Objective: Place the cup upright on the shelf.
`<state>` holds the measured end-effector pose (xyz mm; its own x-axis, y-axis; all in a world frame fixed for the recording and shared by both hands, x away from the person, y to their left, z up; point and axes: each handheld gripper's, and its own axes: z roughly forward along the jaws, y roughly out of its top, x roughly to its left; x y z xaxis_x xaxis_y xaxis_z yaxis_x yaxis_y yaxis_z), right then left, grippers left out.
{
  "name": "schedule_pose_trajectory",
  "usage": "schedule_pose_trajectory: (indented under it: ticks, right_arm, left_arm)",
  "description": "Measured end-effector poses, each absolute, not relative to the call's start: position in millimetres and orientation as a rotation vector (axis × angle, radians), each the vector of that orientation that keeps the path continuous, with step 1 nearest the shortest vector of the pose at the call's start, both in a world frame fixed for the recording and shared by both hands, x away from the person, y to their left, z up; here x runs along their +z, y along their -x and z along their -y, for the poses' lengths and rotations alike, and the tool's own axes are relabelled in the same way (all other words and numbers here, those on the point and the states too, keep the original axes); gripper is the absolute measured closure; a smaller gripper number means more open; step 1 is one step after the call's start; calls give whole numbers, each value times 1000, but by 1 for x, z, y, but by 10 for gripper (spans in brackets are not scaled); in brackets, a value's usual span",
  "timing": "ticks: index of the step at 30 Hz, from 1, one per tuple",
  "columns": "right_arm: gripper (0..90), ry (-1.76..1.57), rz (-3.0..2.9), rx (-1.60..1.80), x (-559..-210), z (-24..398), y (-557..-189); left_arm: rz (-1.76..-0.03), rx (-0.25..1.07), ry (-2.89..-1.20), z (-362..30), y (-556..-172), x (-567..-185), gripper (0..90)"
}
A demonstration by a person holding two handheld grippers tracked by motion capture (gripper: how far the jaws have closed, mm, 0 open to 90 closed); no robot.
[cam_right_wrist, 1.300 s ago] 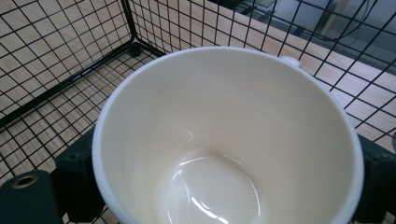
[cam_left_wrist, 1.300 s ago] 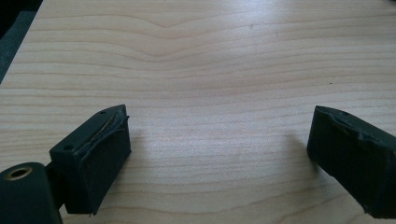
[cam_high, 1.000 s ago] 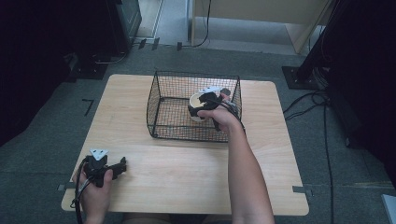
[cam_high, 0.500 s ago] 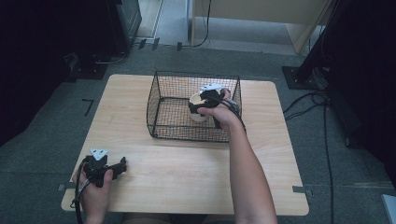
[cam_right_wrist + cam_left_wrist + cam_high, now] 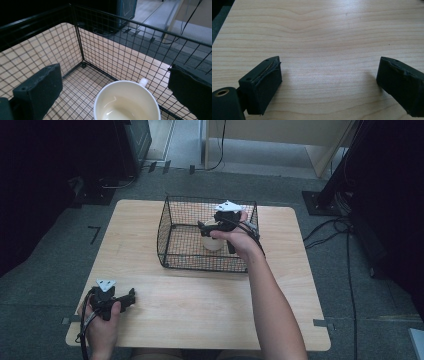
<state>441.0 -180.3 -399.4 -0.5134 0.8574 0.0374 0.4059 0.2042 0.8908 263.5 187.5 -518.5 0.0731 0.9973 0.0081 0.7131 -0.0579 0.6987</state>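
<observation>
My left gripper (image 5: pixel 329 82): fingers (image 5: pixel 262 87) spread wide, nothing between them, blocky black pads with a rough, worn rubbery face. They sit low over bare desk (image 5: pixel 324 37), pale wood with long wavy grain. High view puts this gripper (image 5: pixel 117 301) at the near left corner of the desk (image 5: pixel 200 310), my left hand (image 5: pixel 100 330) wrapped round it, grey three-cornered plate on top.

My right gripper (image 5: pixel 115 85): fingers (image 5: pixel 40 87) also wide apart, gripping nothing. Between and just below them sits a round cream mug (image 5: pixel 127 102), glossy glazed inside, stub of a handle at its far rim. The mug stands upright inside the black wire basket (image 5: pixel 105 32), square mesh walls, mesh floor with wood showing through. High view shows the gripper (image 5: pixel 220 226) over the basket (image 5: pixel 170 235), right hand (image 5: pixel 237 237) reaching in from above, mug (image 5: pixel 212 242) partly hidden under it, toward the basket's right half. That view also gives the basket's boxy shape, set at the far middle of the desk, and grey carpet around.
</observation>
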Motion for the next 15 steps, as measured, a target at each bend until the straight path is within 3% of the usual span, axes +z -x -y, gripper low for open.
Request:
schedule_pose_trajectory:
  ticks: [15]
  right_arm:
    - [0,-1092,-1963,1300,-378,182,-397]
  left_arm:
    - [-1694,699,-1823,-187,-264,-519,64]
